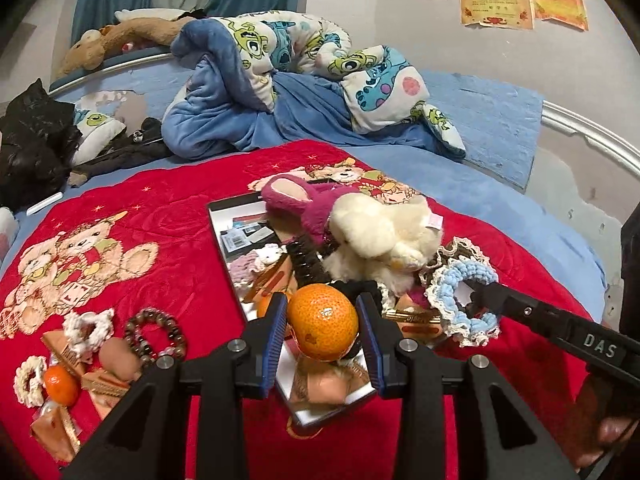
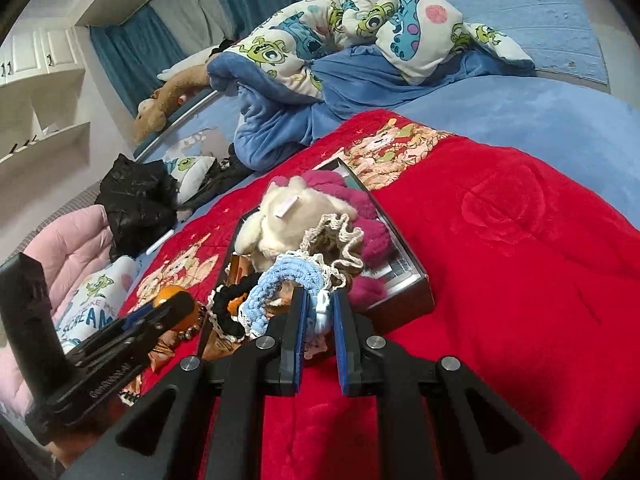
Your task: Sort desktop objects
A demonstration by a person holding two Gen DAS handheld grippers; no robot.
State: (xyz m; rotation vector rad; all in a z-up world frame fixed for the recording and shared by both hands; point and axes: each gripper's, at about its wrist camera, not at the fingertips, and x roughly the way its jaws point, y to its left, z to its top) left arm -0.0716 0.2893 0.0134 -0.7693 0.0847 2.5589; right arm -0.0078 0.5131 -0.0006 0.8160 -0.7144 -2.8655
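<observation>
Round orange tangerine with glossy dimpled peel sits clamped between the blue pads of the left gripper, lifted over the near end of the shallow rectangular black tray with mirrored floor; its reflection shows in the mirror below. Light-blue crocheted scrunchie with cream lace trim is pinched in the right gripper, jaws nearly closed on the yarn, just above the tray's near right corner.

Tray lies mid-blanket on the red plush blanket with teddy-bear prints. Inside: magenta fuzzy slipper at the far end, cream fluffy plush toy leaning on it, black toothed hair claw beside that.

Near the blanket's left edge, a sorted cluster: small second tangerine, brown bead bracelet, white crocheted scrunchie, tan wrapped packets.

Both grippers angle downward. Left gripper enters the right wrist view from the lower left; a fingertip of the person's hand is only partly visible at the left wrist view's lower right edge. Items under the plush and scrunchies are too overlapped to identify.
</observation>
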